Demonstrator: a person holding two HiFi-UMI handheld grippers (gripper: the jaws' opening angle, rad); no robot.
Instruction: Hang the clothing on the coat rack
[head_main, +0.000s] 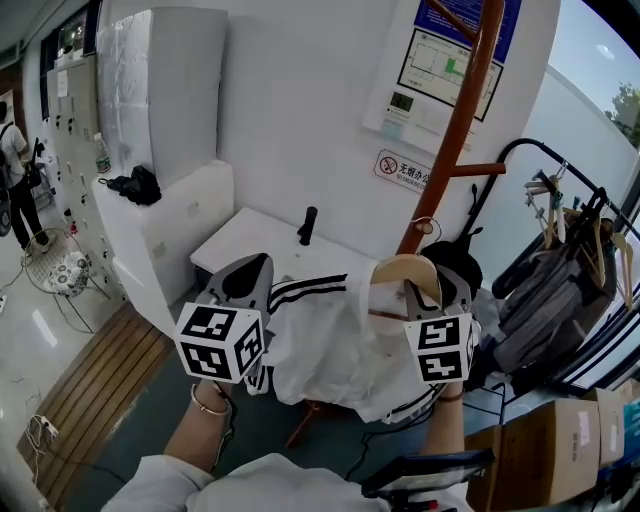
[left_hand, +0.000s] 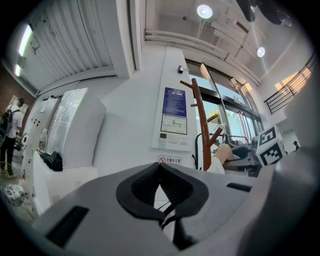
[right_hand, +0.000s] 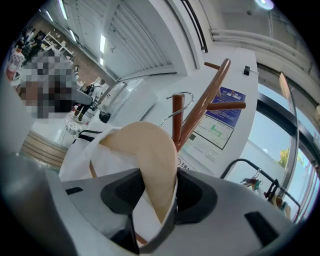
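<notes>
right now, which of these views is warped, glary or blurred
head view: sharp, with even light on the white clothing and a slight bend at the edges; left gripper view: heavy fisheye, dark corners, ceiling light flaring; right gripper view: same fisheye, the hanger looms large up close, and the mosaic patch at upper left is added blur, not a focus fault

loc: office lobby — evid: wall notice (head_main: 443, 58) w/ chart | no-smoking sign (head_main: 402, 168) | glass frontage (left_hand: 235, 125)
</notes>
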